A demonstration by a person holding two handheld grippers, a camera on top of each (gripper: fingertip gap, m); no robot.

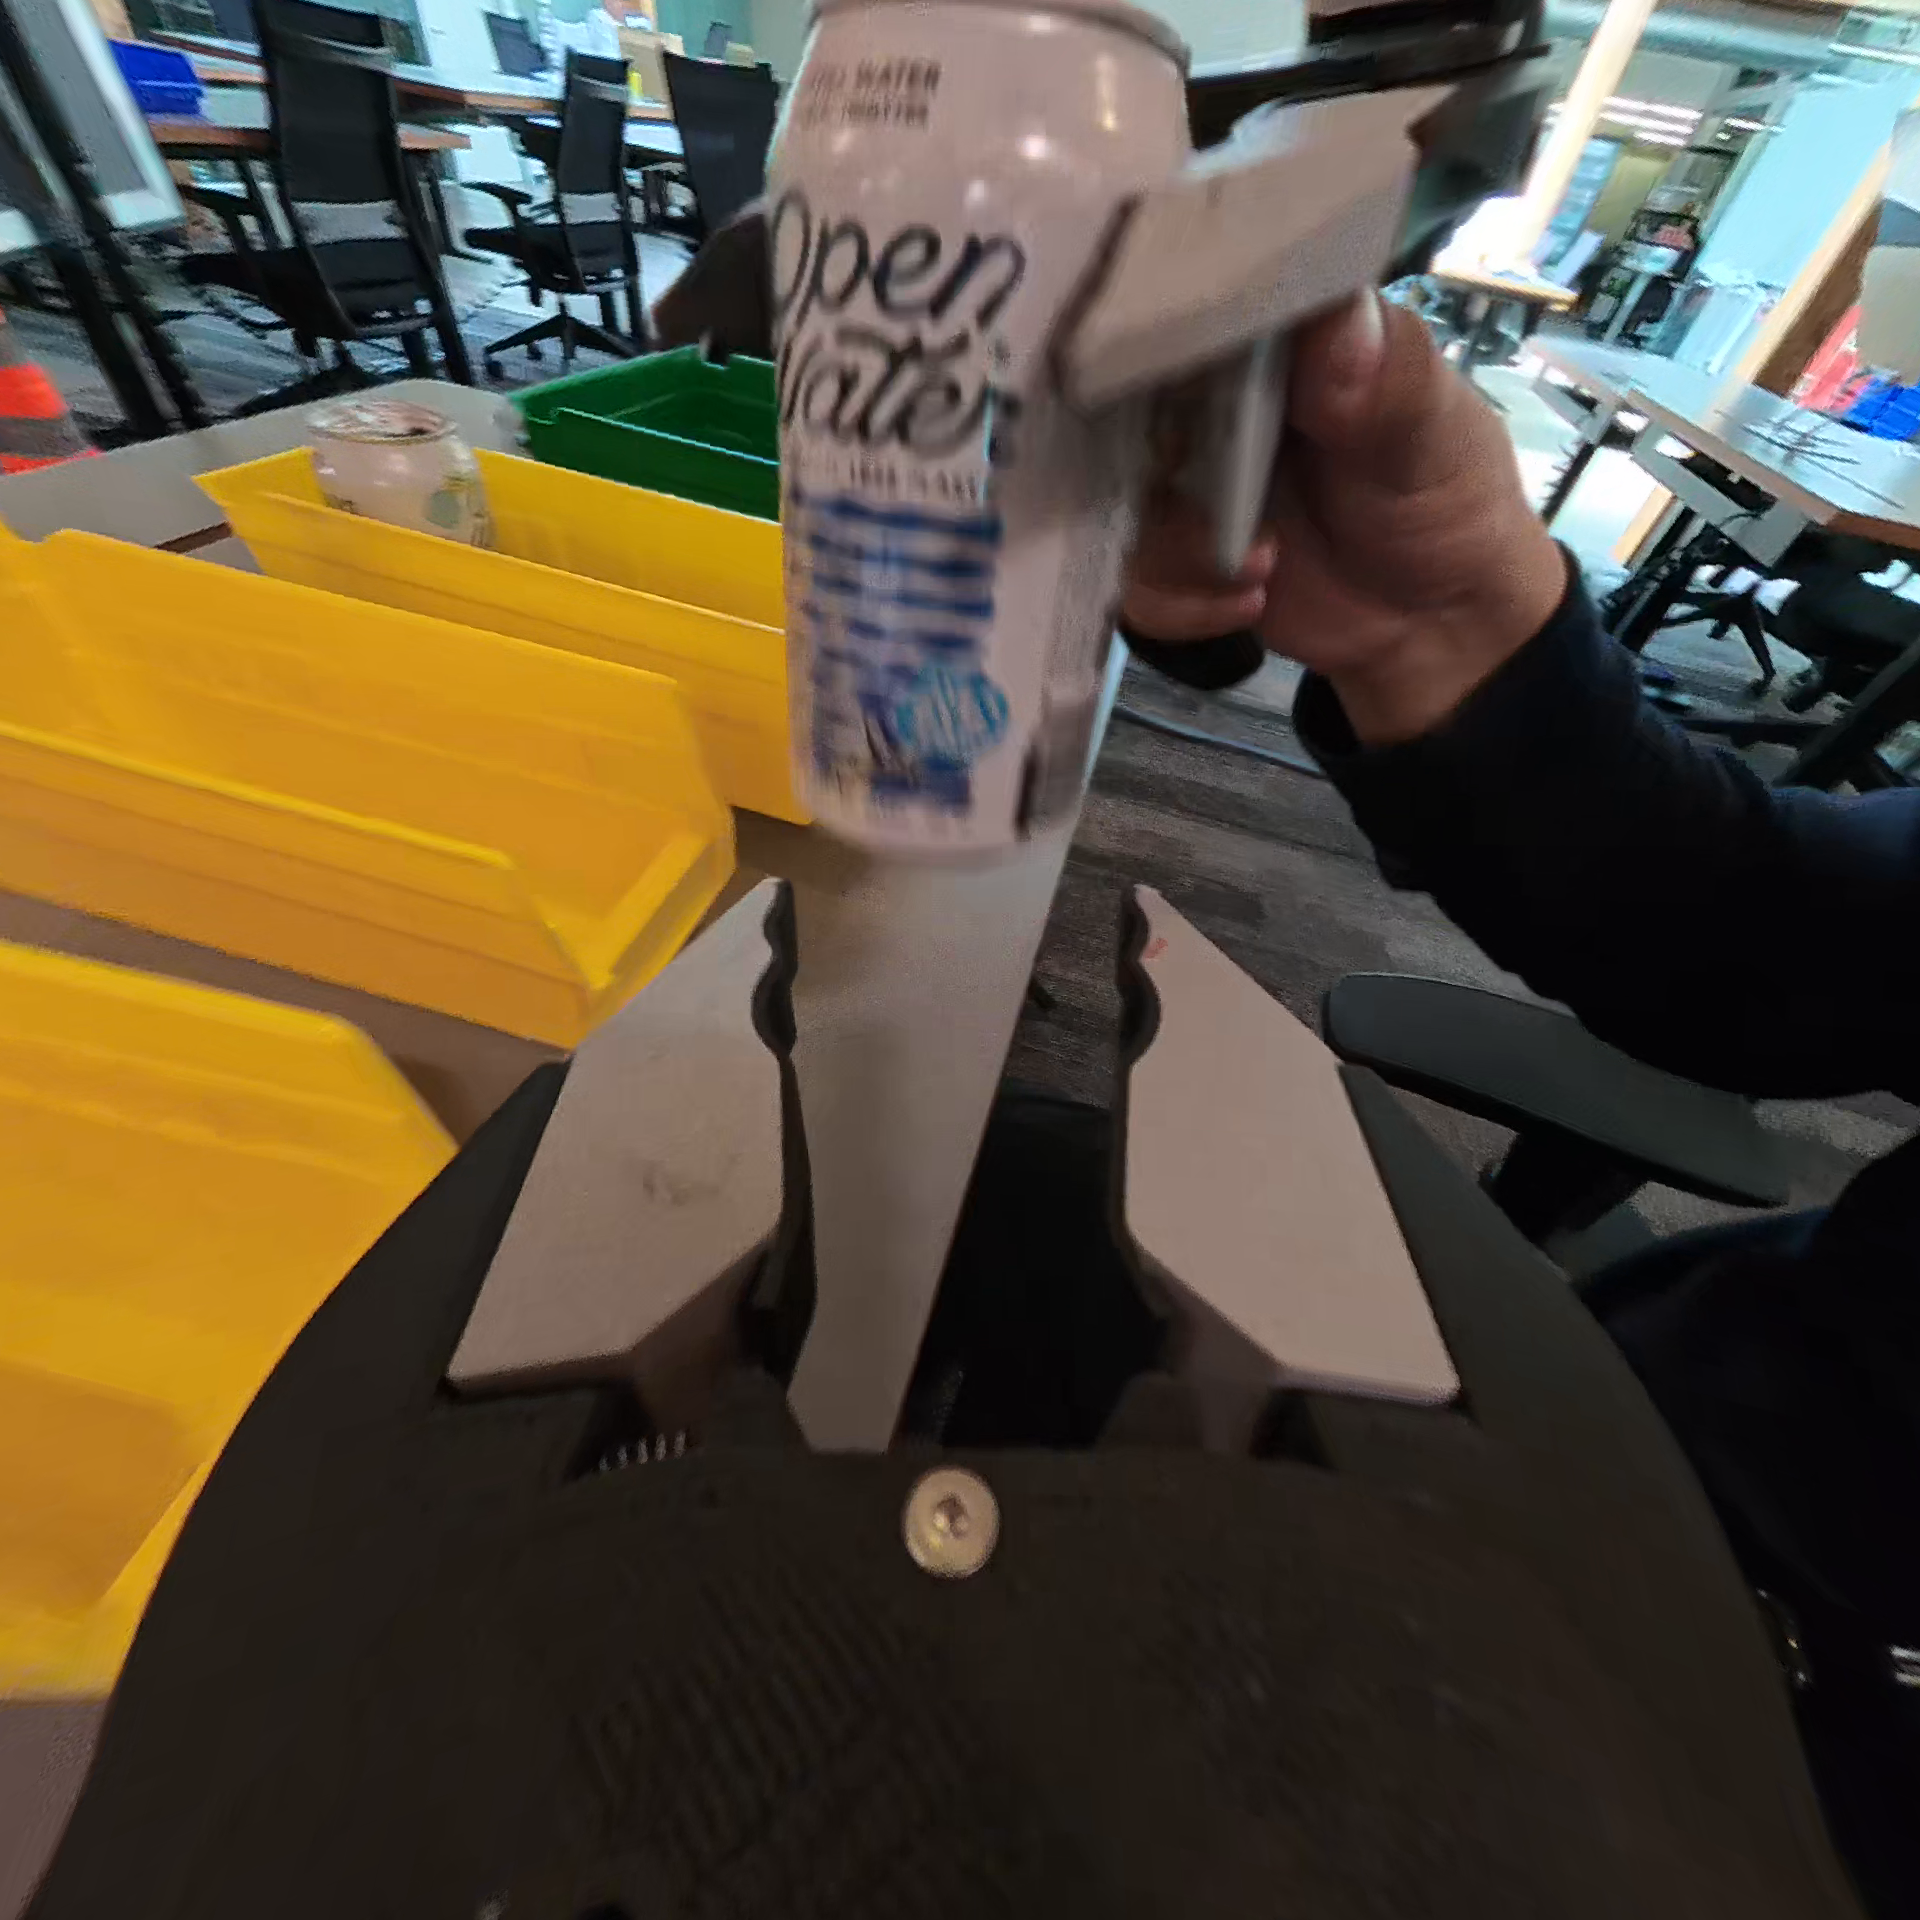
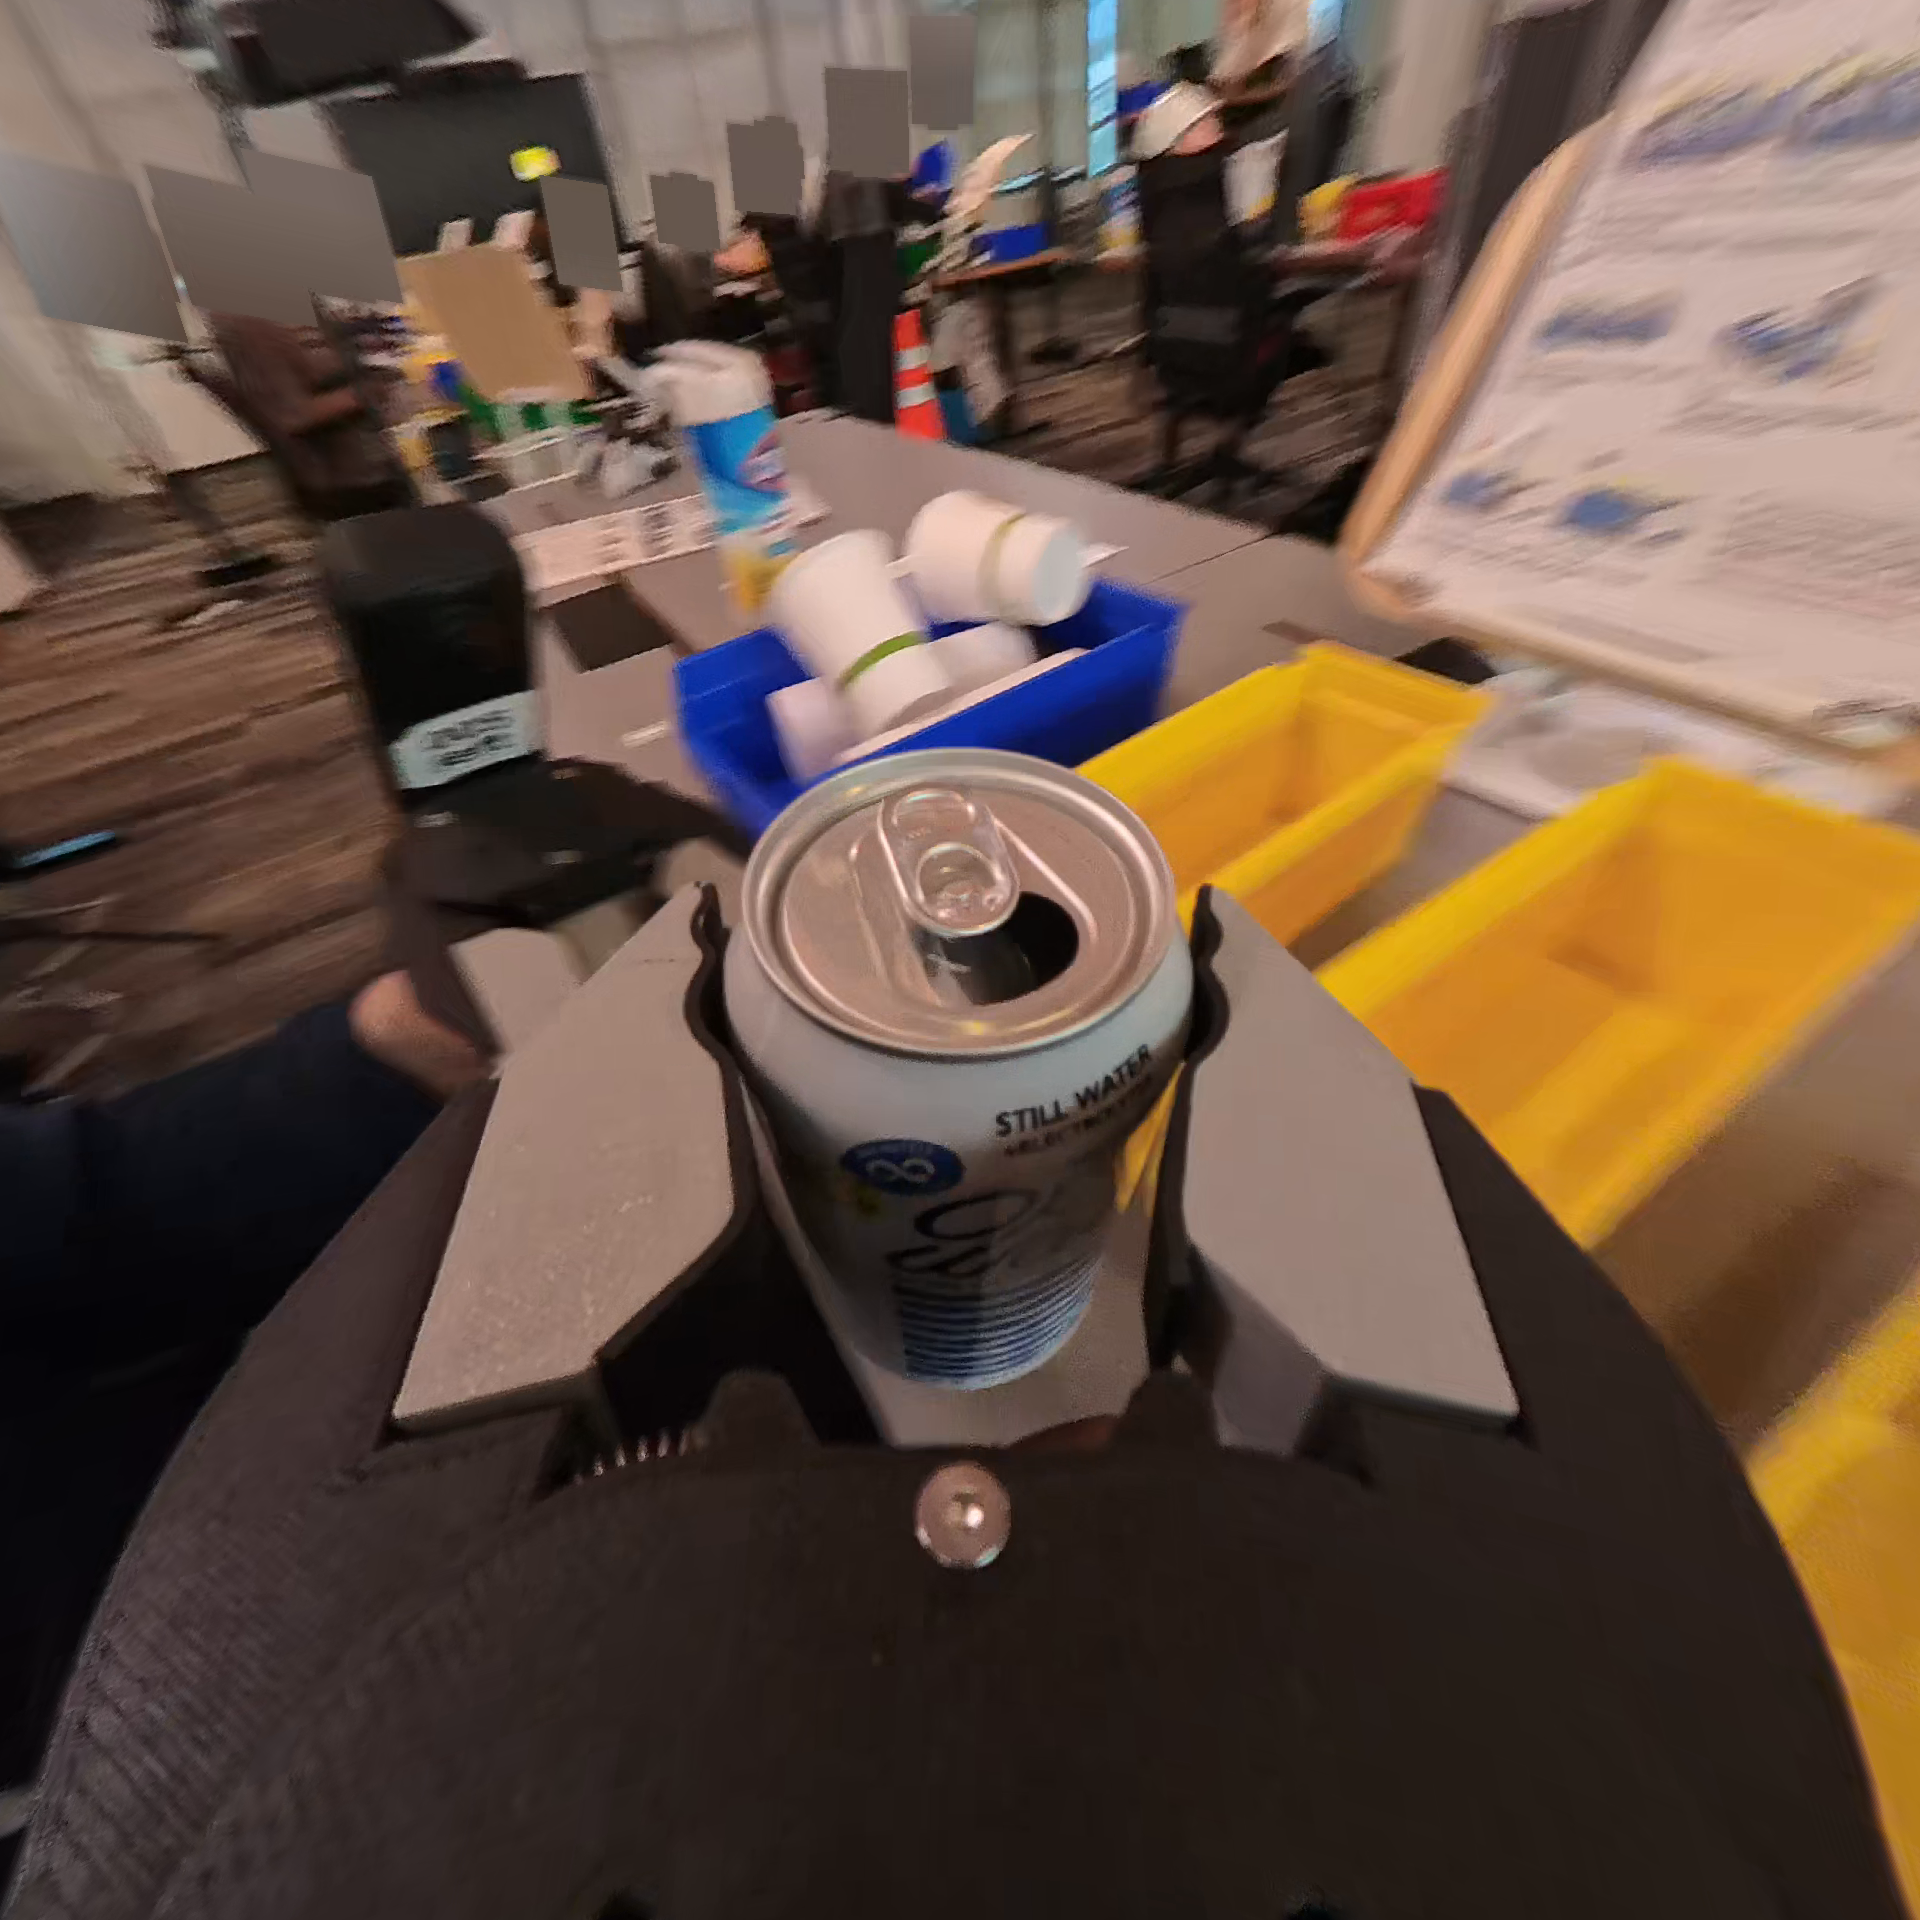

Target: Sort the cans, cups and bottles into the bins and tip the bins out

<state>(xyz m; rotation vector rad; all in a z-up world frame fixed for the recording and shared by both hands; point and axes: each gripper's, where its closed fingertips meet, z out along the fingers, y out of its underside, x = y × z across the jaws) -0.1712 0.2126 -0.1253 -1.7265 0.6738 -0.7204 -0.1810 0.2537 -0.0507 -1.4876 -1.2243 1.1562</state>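
My right gripper (image 2: 956, 914) is shut on a white can (image 2: 966, 1122) with blue print, held upright with its opened top toward the camera. In the left wrist view the same can (image 1: 914, 468) hangs in the air just beyond my left gripper (image 1: 956, 914), which is open and empty. One finger of the right gripper (image 1: 1247, 239) and the hand holding it show there. To the can's left stands a yellow bin (image 1: 582, 582) with a pale can (image 1: 400, 468) in it. Behind it is a green bin (image 1: 665, 416).
More yellow bins (image 1: 312, 748) (image 1: 156, 1247) stand on the table at left. In the right wrist view, a blue bin (image 2: 1101, 696) holds white cups (image 2: 862, 623), with yellow bins (image 2: 1299, 769) (image 2: 1610, 966) beside it. A spray bottle (image 2: 738, 457), a poster board (image 2: 1662, 364) and office chairs (image 1: 343, 208) stand around.
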